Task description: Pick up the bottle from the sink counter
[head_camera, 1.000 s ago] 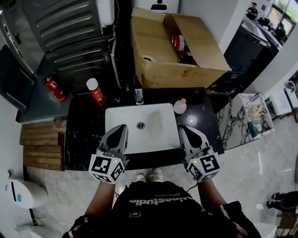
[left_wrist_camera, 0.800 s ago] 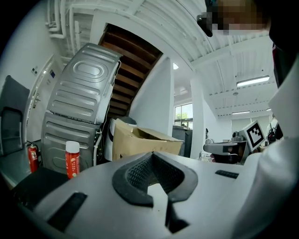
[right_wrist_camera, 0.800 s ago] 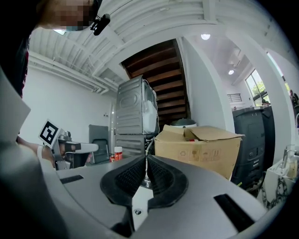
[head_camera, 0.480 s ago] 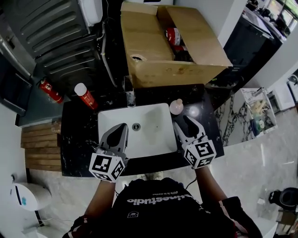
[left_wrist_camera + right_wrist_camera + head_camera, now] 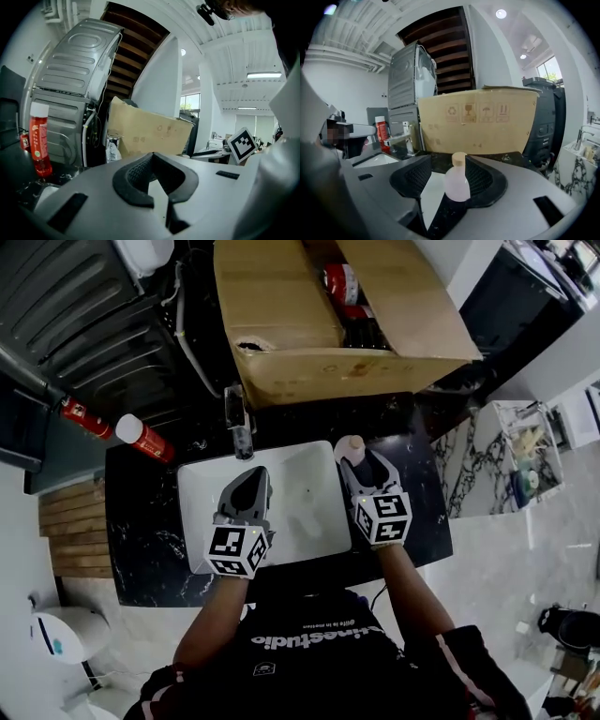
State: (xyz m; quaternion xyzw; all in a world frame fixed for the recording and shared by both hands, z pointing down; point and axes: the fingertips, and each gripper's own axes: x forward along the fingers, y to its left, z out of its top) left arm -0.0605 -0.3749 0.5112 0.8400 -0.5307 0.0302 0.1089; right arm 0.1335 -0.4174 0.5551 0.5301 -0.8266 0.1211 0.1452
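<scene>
A small pale bottle (image 5: 349,444) with a beige cap stands upright on the black counter (image 5: 150,521), at the white sink's (image 5: 202,512) back right corner. In the right gripper view the bottle (image 5: 457,185) stands between the tips of my right gripper (image 5: 448,163), nearer the right pad. The jaws have just been opening and do not press on it. In the head view my right gripper (image 5: 360,461) reaches the bottle from the near side. My left gripper (image 5: 247,486) hovers over the basin, its tips together (image 5: 152,157) and nothing in them.
A chrome faucet (image 5: 238,424) stands behind the basin. A red bottle with a white cap (image 5: 142,438) sits on the counter's back left. A large open cardboard box (image 5: 309,324) rises right behind the counter. A red extinguisher (image 5: 77,415) lies at the left.
Both grippers have moved forward over the sink. The right gripper's jaws went from shut to open and now flank the bottle. The left gripper stays shut.
</scene>
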